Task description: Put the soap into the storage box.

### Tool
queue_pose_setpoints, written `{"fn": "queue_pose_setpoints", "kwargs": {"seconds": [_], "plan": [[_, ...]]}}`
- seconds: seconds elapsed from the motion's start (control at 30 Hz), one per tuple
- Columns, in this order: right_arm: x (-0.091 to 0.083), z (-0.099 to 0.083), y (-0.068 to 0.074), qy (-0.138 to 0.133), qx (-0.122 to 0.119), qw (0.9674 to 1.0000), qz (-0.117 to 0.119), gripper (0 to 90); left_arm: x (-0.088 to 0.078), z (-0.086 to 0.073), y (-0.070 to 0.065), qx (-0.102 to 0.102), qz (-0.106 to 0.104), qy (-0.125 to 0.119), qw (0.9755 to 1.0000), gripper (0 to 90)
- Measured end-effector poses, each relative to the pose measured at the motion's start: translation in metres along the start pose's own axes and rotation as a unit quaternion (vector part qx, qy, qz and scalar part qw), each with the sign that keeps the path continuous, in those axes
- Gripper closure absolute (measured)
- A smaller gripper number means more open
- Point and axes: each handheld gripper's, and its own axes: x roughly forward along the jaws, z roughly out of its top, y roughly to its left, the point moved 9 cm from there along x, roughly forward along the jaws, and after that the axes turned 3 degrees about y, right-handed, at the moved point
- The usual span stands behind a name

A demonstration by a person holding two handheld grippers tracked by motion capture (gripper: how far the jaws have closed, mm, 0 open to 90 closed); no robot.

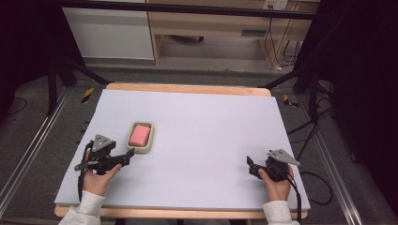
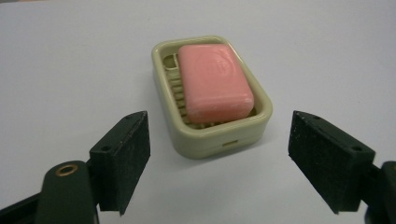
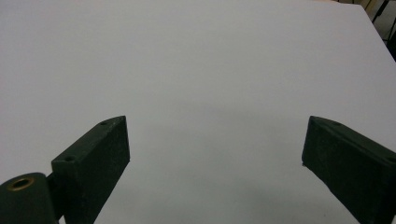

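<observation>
A: Item one, left tongs (image 1: 129,153)?
B: Held low over the bench (image 1: 206,126) in the person's left hand (image 1: 97,180), forearm entering from the near edge, tips aimed at the soap dish (image 1: 140,137). Jaws stood spread wide, with nothing between them; in the left gripper view the dish (image 2: 212,135) lay just beyond the tips, apart from both pads.

A: Item two, the soap?
B: One pink soap bar (image 2: 214,81), resting flat inside the dish, on its ribbed floor.

A: Item three, right tongs (image 1: 251,165)?
B: Well to the right of the dish, gripped by the right hand (image 1: 277,183) near the bench's near edge. Jaws spread, empty, bare bench surface (image 3: 201,84) ahead.
</observation>
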Motion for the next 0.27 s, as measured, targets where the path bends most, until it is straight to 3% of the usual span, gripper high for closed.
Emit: {"fn": "queue_pose_setpoints", "kwargs": {"seconds": [0.27], "plan": [[-0.003,-0.003,-0.004,0.002,-0.003,1.0000,-0.008,5.7,-0.010,-0.025,0.025,-0.021,0.023,0.009,0.9995,19.9]]}}
